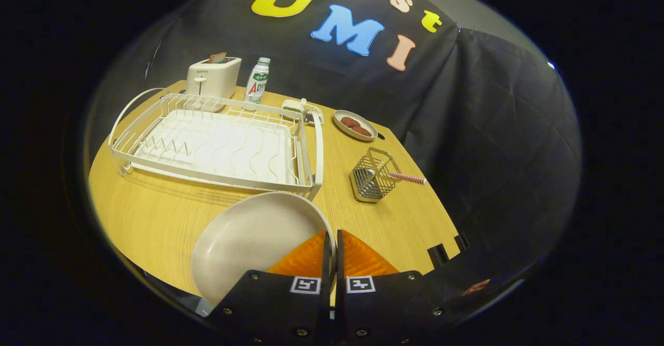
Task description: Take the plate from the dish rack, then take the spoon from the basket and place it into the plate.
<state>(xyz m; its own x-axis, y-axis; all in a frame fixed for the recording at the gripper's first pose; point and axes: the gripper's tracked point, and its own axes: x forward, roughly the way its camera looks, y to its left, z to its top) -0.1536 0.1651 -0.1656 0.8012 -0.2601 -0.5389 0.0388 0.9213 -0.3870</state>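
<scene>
The hand-held gripper (332, 242) is clamped on the rim of the plate (249, 242), holding it above the counter (155, 216), clear of the rack (218, 143), apparently to set it down before fetching the spoon (407, 178) from the basket (371, 177).

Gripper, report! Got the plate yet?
Fingers shut on plate rim. Dish rack empty. Spoon in basket, path clear.

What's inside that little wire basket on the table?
A spoon leans in the wire basket, its striped handle poking out over the rim. The bowl end is down behind the wires, too small to make out. The gripper is shut on the plate rim.
</scene>
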